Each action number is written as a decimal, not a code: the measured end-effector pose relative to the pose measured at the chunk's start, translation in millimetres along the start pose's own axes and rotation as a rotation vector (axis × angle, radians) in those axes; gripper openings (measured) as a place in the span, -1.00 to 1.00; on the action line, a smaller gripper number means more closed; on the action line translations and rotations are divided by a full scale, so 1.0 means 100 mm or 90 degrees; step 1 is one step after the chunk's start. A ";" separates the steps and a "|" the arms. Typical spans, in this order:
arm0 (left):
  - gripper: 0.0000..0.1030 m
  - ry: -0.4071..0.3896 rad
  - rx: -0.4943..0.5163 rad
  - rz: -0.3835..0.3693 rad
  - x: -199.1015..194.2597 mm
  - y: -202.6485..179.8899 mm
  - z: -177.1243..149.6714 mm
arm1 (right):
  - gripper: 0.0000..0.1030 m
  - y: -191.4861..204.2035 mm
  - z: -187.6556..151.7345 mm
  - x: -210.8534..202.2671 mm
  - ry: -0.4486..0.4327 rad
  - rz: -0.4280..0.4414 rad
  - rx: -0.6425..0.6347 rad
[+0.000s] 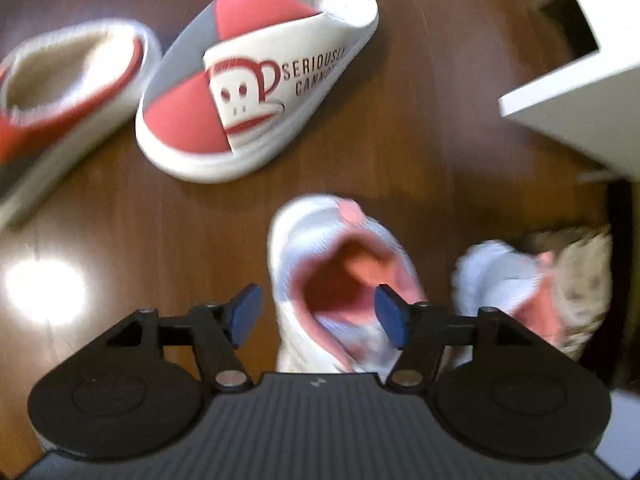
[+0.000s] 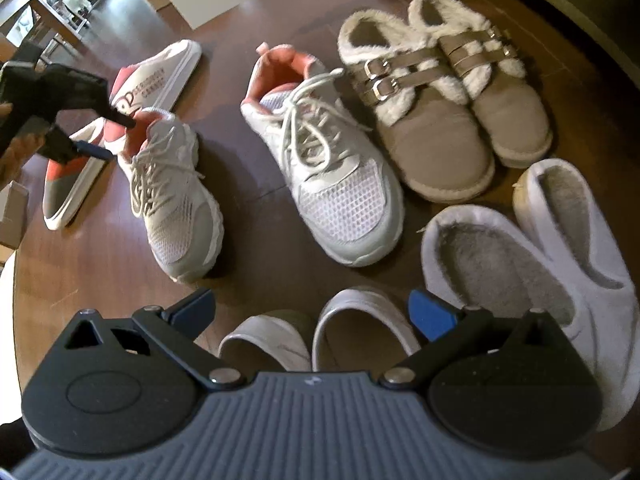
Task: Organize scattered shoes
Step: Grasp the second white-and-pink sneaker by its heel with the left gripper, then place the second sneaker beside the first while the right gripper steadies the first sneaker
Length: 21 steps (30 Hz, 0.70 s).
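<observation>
Left gripper (image 1: 318, 314) released, jaws apart above heel opening of white sneaker (image 1: 340, 280). Second sneaker (image 2: 320, 168) at three o'clock, beside fur-lined shoes (image 2: 436, 92). Right gripper (image 2: 312, 316) released, empty.

I'm at home, it seems: dark wood floor (image 2: 260, 32) strewn with house slippers (image 1: 256, 80), sneakers (image 2: 324, 172) and fur-lined shoes (image 2: 436, 128), beside white furniture (image 1: 580, 104).

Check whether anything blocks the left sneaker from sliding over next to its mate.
Nothing visible does. Only bare floor lies between the left sneaker and its mate. The left claw straddles the sneaker's heel collar, open.
</observation>
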<state>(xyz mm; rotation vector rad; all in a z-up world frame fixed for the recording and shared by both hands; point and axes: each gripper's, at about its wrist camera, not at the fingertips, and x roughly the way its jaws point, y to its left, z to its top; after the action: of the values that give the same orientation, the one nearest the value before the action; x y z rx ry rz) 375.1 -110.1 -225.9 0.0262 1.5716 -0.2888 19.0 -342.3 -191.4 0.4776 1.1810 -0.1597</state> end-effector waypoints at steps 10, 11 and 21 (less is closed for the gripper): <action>-0.48 0.016 0.108 0.027 0.01 -0.04 -0.17 | 0.98 1.11 -0.13 0.53 -0.068 -0.038 -0.415; -0.45 0.014 0.094 0.022 0.02 -0.01 -0.16 | 0.98 1.24 -0.13 0.64 -0.072 -0.035 -0.451; -0.45 -0.013 0.114 0.016 0.02 0.04 -0.28 | 0.41 1.92 0.00 1.45 -0.055 -0.046 -0.507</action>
<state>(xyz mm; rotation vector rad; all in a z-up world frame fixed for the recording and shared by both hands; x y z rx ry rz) 348.8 -101.0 -228.7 0.1816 1.5203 -0.4072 144.1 -152.9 -271.3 -0.2707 1.0763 0.2261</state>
